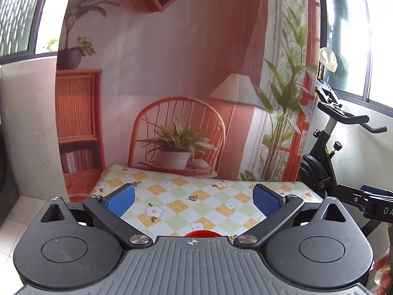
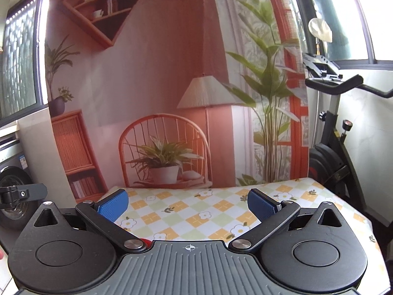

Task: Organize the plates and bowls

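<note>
Plates and bowls mostly hidden; only a red rim shows on the table. Probably rigid, slippery: grip the rim. Left gripper and right gripper both spread wide, empty.

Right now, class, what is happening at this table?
A person holds the left hand-held gripper and the right hand-held gripper above a table with a checked floral tablecloth. Both are open and grip nothing. Only a sliver of something red shows beneath the left one; no plates or bowls are clearly visible.

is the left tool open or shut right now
Open. The left tool has its blue pads spread wide apart, with only the checkered tablecloth between them.
</note>
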Demonstrator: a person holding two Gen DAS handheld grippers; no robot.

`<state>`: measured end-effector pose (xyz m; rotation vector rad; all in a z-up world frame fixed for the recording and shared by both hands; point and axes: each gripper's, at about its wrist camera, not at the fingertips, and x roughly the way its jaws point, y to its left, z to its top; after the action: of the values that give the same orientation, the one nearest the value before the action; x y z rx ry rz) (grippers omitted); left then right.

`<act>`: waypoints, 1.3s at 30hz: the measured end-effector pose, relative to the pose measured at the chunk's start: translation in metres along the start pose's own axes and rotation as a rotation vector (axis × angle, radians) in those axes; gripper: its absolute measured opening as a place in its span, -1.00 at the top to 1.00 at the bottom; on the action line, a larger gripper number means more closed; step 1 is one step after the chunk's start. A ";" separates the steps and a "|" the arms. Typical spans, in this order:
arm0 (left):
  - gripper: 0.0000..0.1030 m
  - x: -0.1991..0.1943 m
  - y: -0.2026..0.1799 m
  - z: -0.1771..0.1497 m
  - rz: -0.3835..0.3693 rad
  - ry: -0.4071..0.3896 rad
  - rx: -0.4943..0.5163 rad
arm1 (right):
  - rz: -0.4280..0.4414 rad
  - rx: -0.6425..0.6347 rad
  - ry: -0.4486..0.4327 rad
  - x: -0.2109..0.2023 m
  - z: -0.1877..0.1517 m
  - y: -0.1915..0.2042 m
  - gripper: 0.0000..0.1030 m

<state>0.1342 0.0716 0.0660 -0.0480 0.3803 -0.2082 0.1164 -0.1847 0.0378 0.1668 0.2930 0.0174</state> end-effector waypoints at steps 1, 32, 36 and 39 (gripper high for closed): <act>-1.00 -0.008 -0.002 0.005 0.002 -0.018 0.014 | 0.006 -0.002 -0.008 -0.005 0.003 0.000 -0.99; -0.99 -0.060 -0.026 0.023 0.019 -0.101 0.055 | 0.024 0.003 -0.058 -0.054 0.025 0.010 -0.99; -0.99 -0.061 -0.027 0.023 0.030 -0.098 0.066 | 0.022 0.007 -0.056 -0.055 0.024 0.010 -0.99; -0.99 -0.061 -0.027 0.022 0.030 -0.096 0.066 | 0.022 0.007 -0.057 -0.055 0.025 0.010 -0.99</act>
<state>0.0822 0.0582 0.1112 0.0130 0.2785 -0.1883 0.0713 -0.1814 0.0782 0.1773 0.2347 0.0334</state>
